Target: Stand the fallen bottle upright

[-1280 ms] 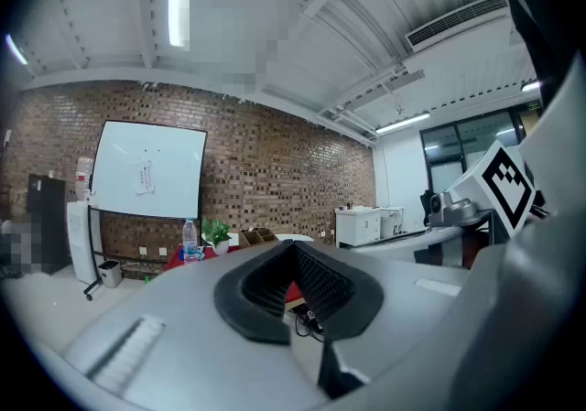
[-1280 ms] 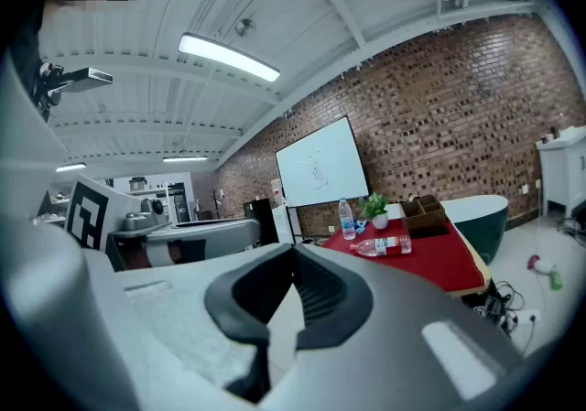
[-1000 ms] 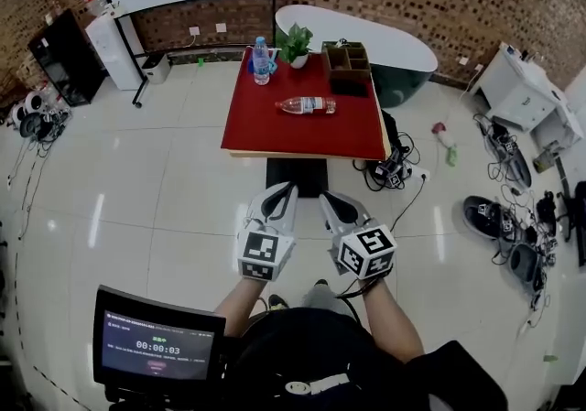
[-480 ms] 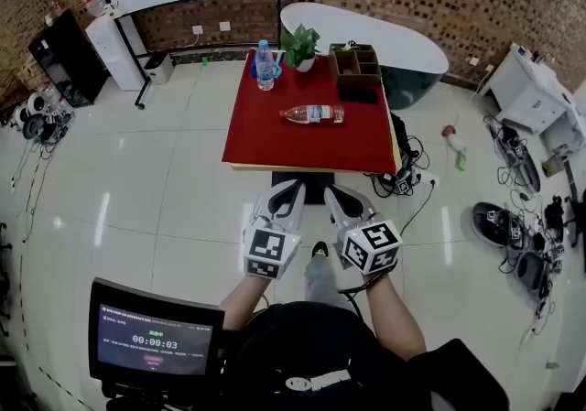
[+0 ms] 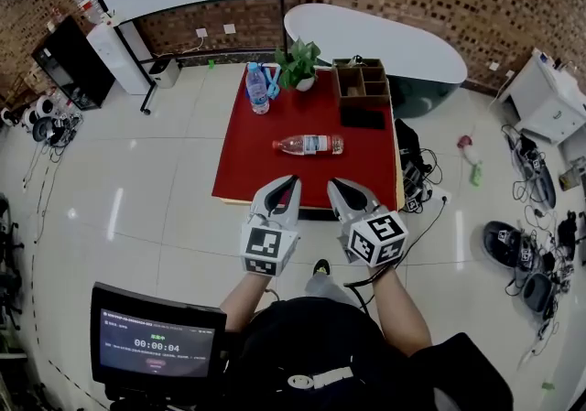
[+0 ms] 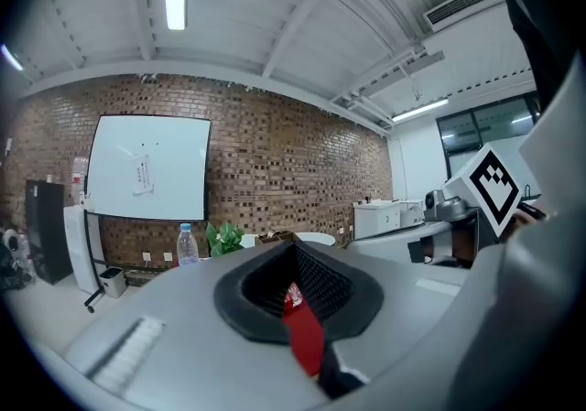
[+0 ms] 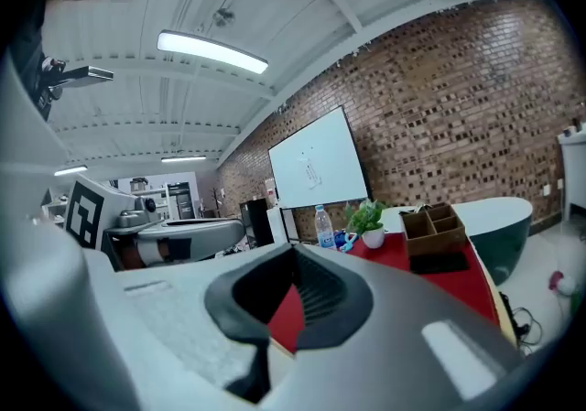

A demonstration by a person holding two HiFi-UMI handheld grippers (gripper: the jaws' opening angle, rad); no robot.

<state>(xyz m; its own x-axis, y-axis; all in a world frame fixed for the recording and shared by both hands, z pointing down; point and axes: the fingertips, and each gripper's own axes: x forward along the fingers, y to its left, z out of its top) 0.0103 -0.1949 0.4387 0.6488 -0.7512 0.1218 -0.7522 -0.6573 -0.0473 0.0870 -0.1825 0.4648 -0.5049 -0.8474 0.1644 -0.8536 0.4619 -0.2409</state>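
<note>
A clear bottle with a red label lies on its side in the middle of the red table. Both of my grippers hover side by side over the table's near edge, short of the bottle. My left gripper is shut and holds nothing. My right gripper is also shut and holds nothing. In the left gripper view the jaws of the left gripper meet, with red table showing through the gap. The right gripper view shows the same for the right gripper.
At the table's far side stand an upright bottle, a potted plant, a wooden organizer and a black pad. A white oval tub lies behind. Cables and shoes litter the floor at right. A monitor sits at lower left.
The person has walked toward the table, which now looks nearer. Both grippers have gone from over bare floor to over the table's near edge. Both stayed shut.
</note>
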